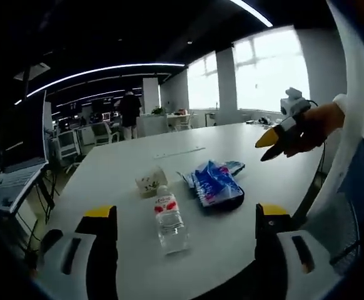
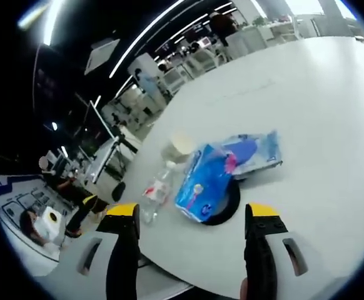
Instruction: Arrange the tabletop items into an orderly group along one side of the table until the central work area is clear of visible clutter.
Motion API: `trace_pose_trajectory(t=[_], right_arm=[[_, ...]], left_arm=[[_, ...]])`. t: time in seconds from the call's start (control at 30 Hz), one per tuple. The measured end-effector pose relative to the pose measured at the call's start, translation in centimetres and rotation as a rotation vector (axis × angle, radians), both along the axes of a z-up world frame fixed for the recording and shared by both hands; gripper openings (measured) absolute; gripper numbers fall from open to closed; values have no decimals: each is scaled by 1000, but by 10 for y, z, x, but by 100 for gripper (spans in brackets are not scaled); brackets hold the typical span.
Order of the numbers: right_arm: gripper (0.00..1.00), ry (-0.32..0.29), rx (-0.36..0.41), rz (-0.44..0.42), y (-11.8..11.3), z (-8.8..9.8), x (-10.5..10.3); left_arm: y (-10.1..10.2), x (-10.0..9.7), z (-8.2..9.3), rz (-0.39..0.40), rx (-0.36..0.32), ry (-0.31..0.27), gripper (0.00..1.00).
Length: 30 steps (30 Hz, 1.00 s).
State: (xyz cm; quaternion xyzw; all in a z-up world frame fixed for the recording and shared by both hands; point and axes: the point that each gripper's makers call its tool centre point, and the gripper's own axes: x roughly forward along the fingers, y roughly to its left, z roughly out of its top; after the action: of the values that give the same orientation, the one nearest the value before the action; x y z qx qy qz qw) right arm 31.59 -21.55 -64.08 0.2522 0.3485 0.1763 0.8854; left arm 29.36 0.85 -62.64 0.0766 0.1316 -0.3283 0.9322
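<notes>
Bottle [image 1: 169, 220], blue packets [image 1: 214, 182], a dark dish [image 1: 222, 201] under them and a small cup [image 1: 151, 181] lie clustered near the desk's [image 1: 232, 140] middle. The left tongs [image 1: 185, 228] and right tongs [image 2: 194, 228] hover apart, holding nothing; the right tongs also enter the left gripper view. The clear bottle, lying on its side, looks light, stiff and prone to roll: best pinched across its body. The glossy packets seem soft and slippery, likely taken by an edge; the cup looks easily crushed.
</notes>
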Motion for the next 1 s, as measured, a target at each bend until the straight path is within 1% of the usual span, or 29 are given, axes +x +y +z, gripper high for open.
trace_pose_trajectory(t=[0.07, 0.17, 0.23, 0.33, 0.4, 0.47, 0.6, 0.7, 0.77, 0.83, 0.93, 1.0], right_arm=[[66, -7, -5, 3, 1, 2, 5], [66, -12, -8, 11, 6, 3, 12], [66, -15, -14, 27, 11, 3, 18], [65, -26, -25, 61, 20, 6, 28], [65, -36, -39, 84, 24, 8, 37], [64, -47, -59, 107, 29, 9, 46], [64, -56, -71, 137, 37, 11, 62], [63, -54, -70, 161, 44, 12, 70], [63, -54, -70, 174, 48, 13, 74], [63, -53, -70, 196, 54, 13, 80], [62, -49, -71, 209, 57, 11, 87], [62, -44, -69, 212, 59, 9, 92]], left_arm=[[0, 0, -2, 0, -11, 18, 100], [2, 1, -3, 13, -16, 27, 100], [4, 2, -3, 27, -18, 25, 100], [7, 4, -4, 41, -30, 40, 100], [6, 3, -6, 37, -30, 58, 100], [5, 2, -9, 28, -21, 64, 99], [4, 1, -9, 22, -13, 61, 98], [5, 1, -8, 27, -21, 59, 97], [5, 1, -10, 25, -23, 72, 96], [5, 1, -13, 24, -13, 80, 96], [5, 1, -13, 26, -8, 76, 96], [7, 2, -15, 33, -4, 84, 95]])
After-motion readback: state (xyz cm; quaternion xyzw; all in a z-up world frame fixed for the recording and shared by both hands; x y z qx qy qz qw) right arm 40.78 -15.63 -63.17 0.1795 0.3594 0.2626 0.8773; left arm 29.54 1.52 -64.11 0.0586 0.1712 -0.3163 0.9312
